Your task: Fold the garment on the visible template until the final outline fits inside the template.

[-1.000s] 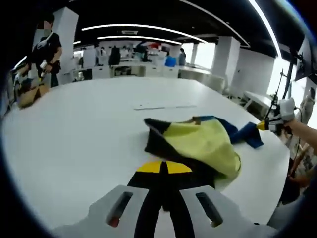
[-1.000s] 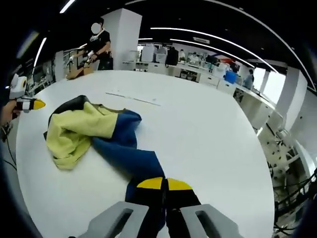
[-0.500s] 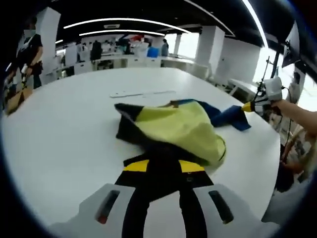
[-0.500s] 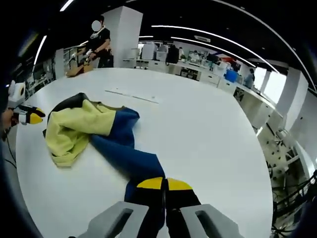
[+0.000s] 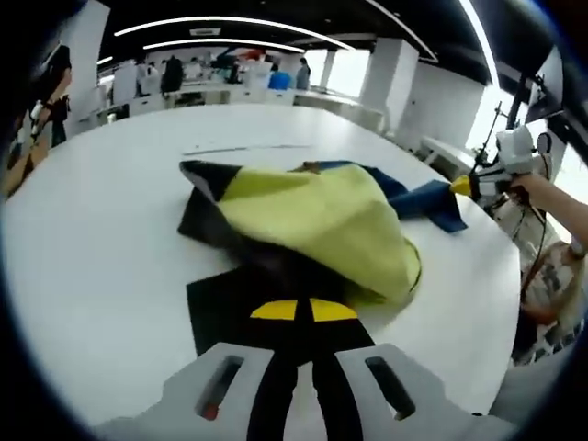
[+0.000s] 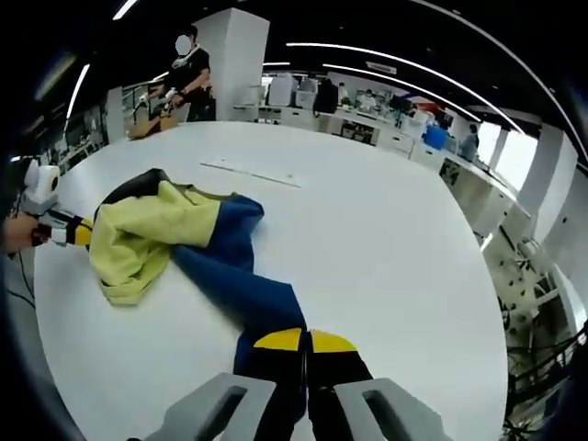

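Note:
A garment in yellow (image 5: 322, 220), black and blue lies bunched on the white table (image 5: 101, 248). My left gripper (image 5: 303, 310) is shut on its black part (image 5: 225, 308), which spreads flat on the table in front of the jaws. My right gripper (image 6: 304, 341) is shut on the end of the blue sleeve (image 6: 234, 289), which runs away to the yellow heap (image 6: 147, 239). In the left gripper view the right gripper (image 5: 470, 185) holds the blue sleeve (image 5: 427, 200) at the far right. In the right gripper view the left gripper (image 6: 78, 234) sits at the garment's left edge.
A thin pale line mark (image 5: 248, 147) lies on the table beyond the garment, also the line mark (image 6: 253, 175). A person (image 6: 188, 78) stands at the far side. Desks and pillars fill the background. The table edge (image 5: 496, 303) runs close on the right.
The left gripper has dropped toward the table with the black part, which now lies flat before its jaws. The right gripper keeps its hold on the blue sleeve, barely moved.

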`<state>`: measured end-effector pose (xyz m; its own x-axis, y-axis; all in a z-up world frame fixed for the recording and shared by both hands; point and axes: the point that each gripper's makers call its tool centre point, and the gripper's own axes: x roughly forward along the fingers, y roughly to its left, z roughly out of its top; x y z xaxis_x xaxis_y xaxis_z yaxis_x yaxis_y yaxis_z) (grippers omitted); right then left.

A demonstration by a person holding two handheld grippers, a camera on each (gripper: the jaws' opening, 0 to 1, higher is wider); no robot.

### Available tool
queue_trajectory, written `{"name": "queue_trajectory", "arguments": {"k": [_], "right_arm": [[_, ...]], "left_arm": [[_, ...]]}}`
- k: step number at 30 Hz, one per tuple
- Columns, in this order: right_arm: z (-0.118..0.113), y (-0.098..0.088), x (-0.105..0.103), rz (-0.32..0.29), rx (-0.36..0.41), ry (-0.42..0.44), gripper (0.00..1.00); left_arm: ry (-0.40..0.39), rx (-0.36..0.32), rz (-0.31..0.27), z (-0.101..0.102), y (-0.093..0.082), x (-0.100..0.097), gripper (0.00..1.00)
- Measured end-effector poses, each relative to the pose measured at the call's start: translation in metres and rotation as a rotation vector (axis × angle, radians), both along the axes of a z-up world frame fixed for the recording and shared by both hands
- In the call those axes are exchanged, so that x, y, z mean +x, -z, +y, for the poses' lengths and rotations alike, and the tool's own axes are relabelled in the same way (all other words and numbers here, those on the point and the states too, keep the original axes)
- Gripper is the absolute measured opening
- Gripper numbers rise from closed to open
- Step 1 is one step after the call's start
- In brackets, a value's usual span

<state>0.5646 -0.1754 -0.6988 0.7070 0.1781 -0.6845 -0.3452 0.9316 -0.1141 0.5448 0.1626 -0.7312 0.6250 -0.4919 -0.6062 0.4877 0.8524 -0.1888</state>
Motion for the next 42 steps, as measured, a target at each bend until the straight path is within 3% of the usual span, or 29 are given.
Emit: {"name": "queue_trajectory", "arguments": {"k": [6, 12, 14, 18, 21, 24, 29, 33, 36, 39, 42], "right_arm": [[-0.004, 0.001, 0.000, 0.007, -0.021, -0.008, 0.00], [-0.020, -0.005, 0.007, -0.012, -0.035, 0.018, 0.00], [-0.023, -0.006, 0.009, -0.013, -0.028, 0.023, 0.00], [-0.030, -0.009, 0.013, -0.009, -0.044, 0.022, 0.00], [-0.037, -0.008, 0.016, -0.004, -0.054, 0.028, 0.00], [-0.044, -0.008, 0.019, 0.003, -0.056, 0.046, 0.00], [-0.053, -0.006, 0.020, 0.013, -0.082, 0.061, 0.00], [-0.060, -0.005, 0.020, 0.018, -0.091, 0.072, 0.00], [-0.067, -0.001, 0.020, 0.034, -0.101, 0.072, 0.00], [-0.073, 0.001, 0.021, 0.048, -0.119, 0.075, 0.00], [-0.079, 0.004, 0.021, 0.058, -0.132, 0.085, 0.00]], "left_arm": [[-0.011, -0.012, -0.034, 0.009, -0.013, 0.003, 0.00], [-0.043, -0.005, -0.105, 0.028, -0.039, 0.014, 0.00], [-0.008, 0.074, -0.115, 0.043, -0.043, 0.020, 0.00], [-0.015, 0.149, -0.143, 0.064, -0.053, 0.028, 0.00], [-0.017, 0.246, -0.160, 0.087, -0.053, 0.037, 0.00], [-0.027, 0.256, -0.140, 0.099, -0.049, 0.042, 0.00], [-0.061, 0.356, -0.147, 0.129, -0.044, 0.058, 0.00], [-0.086, 0.388, -0.119, 0.143, -0.035, 0.067, 0.00], [-0.099, 0.468, -0.101, 0.161, -0.026, 0.072, 0.00], [-0.108, 0.487, -0.083, 0.170, -0.021, 0.076, 0.00], [-0.106, 0.573, -0.074, 0.186, -0.016, 0.080, 0.00]]}}
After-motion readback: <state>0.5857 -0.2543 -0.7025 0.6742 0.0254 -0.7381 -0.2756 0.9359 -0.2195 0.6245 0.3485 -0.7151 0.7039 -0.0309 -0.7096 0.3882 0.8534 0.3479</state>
